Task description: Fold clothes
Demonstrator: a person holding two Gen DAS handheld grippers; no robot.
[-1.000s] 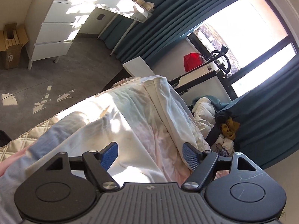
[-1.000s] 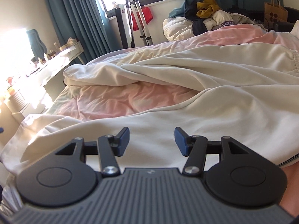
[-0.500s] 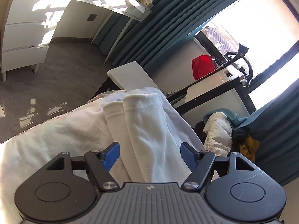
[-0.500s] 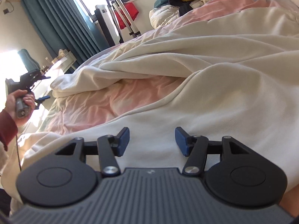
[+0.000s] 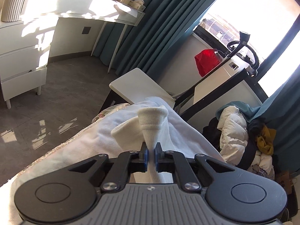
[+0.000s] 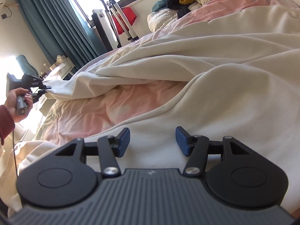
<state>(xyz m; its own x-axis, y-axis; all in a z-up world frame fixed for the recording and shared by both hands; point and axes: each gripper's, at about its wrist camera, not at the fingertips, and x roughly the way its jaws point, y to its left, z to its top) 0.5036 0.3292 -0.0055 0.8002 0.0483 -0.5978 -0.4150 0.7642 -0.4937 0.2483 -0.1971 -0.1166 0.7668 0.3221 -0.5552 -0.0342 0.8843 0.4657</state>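
Two grippers work on one cream garment point(image 6: 225, 86) spread across the bed point(image 6: 105, 110). Nearest in the right wrist view, the right gripper point(image 6: 152, 140) hovers low over the garment's near fold, its blue pads point(image 6: 124, 140) spread apart with bare cloth showing between them; whether they touch the fabric is hard to tell. The garment's near part is cut off by the gripper body. Farther off, at the bed's left edge, a hand point(image 6: 17, 101) in a dark red sleeve holds the left gripper point(image 6: 46, 89), whose jaws have just been closing. In the left wrist view the left gripper point(image 5: 151, 156) pinches a ribbed cuff point(image 5: 152, 120), which stands up beyond the pads. Beyond the bed's far end lie a clothes pile point(image 5: 243, 131), teal curtains point(image 5: 155, 28) and an overexposed window point(image 5: 253, 9).
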